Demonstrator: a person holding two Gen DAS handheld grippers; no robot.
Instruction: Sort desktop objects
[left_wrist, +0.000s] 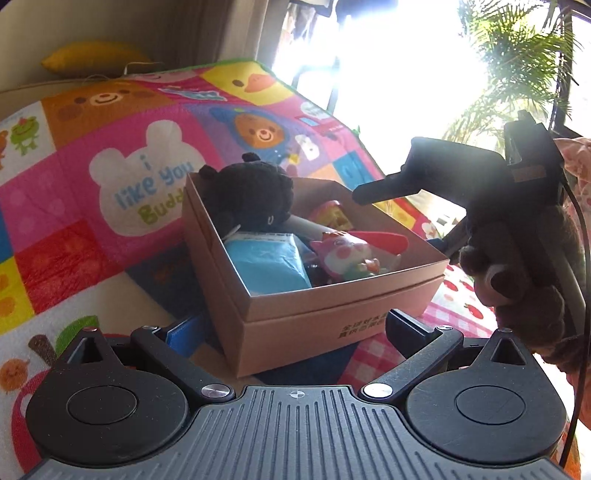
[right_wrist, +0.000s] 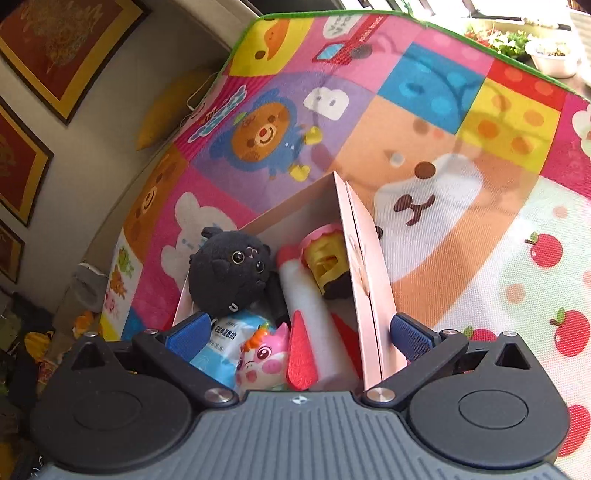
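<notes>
The right gripper (right_wrist: 297, 334) stands spread wide and empty, straddling the near wall of the pink cardboard box (right_wrist: 364, 280). Just beyond its fingers lie a black plush cat (right_wrist: 231, 273), blue tissue pack (right_wrist: 221, 341) and pink unicorn figure (right_wrist: 262, 360), already sorted. The left gripper (left_wrist: 295, 328), also spread, hovers beside the box; nothing is visibly left on the colourful play mat (right_wrist: 461, 147).

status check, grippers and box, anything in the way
Left gripper open at box front. Right gripper open over box, empty. Box holds toys. Nothing blocking.
</notes>
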